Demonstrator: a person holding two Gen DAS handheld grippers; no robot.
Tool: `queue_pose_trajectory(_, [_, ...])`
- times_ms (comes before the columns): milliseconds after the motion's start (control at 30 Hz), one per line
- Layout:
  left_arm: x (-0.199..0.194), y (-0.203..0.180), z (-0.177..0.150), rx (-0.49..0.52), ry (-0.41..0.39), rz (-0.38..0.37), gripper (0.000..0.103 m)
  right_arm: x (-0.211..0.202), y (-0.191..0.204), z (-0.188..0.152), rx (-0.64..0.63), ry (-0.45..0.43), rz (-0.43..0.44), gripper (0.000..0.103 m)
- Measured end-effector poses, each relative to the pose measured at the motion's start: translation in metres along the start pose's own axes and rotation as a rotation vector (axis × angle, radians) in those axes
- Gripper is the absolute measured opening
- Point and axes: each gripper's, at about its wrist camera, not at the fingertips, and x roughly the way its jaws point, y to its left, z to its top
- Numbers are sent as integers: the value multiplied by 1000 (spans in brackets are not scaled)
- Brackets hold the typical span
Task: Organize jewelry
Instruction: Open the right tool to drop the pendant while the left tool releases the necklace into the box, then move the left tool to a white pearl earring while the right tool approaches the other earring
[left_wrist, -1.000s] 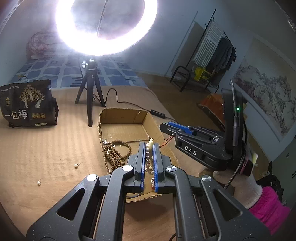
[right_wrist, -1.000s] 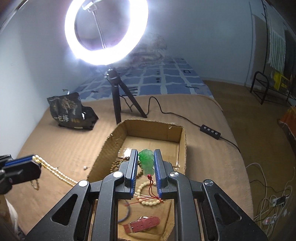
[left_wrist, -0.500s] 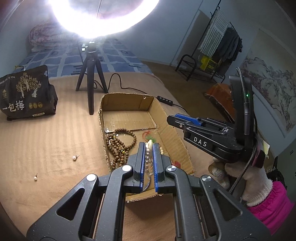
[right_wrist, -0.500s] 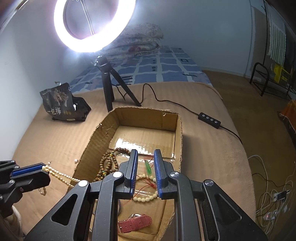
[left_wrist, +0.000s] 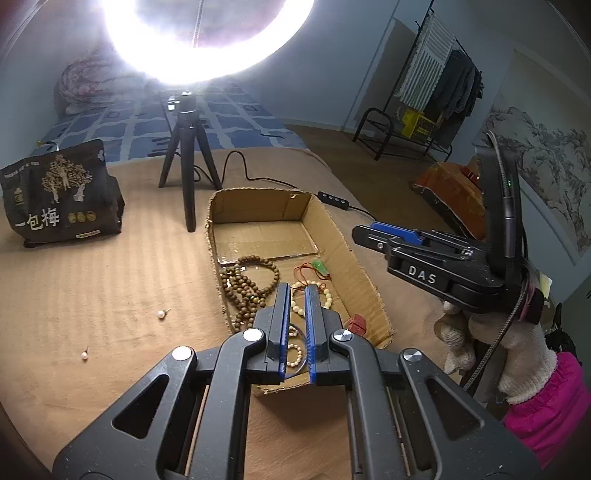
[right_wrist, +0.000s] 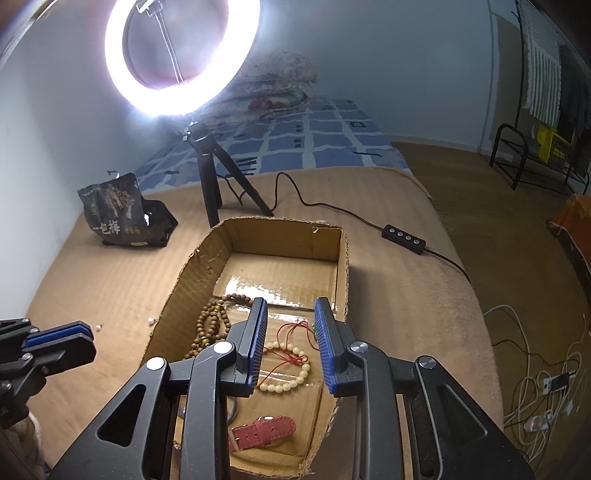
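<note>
An open cardboard box lies on the brown blanket. In it lie brown wooden beads, a cream bead bracelet, a green pendant on red cord and a red watch strap. My left gripper hovers over the box's near end, jaws a narrow gap apart and empty; a cream bead strand lies in the box below it. My right gripper is open and empty above the box; it also shows in the left wrist view.
Two pearl earrings lie on the blanket left of the box. A ring light tripod and a dark snack bag stand behind. A cable with a switch runs right of the box.
My left gripper let the cream bead strand drop into the box. My right gripper opened wide and released the green pendant, which now lies in the box.
</note>
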Motion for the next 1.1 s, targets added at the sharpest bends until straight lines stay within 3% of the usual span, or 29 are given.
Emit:
queue_pose_trajectory(200, [-11, 9, 0, -3, -15, 22, 5, -8, 6, -1, 3, -8, 3, 32])
queue_pose_trajectory(367, [-21, 20, 0, -7, -30, 45, 6, -16, 15, -1, -4, -21, 2, 33])
queue_pose_trajectory(500, [-33, 30, -1, -8, -49, 78, 23, -23, 25, -1, -14, -38, -2, 45])
queue_pose_trajectory(767, [-58, 71, -3, -52, -81, 151, 23, -28, 56, 2, -49, -56, 26, 45])
queue_pose_trajectory(1100, [-78, 130, -12, -115, -81, 223, 23, -15, 107, 2, -74, -5, 141, 45])
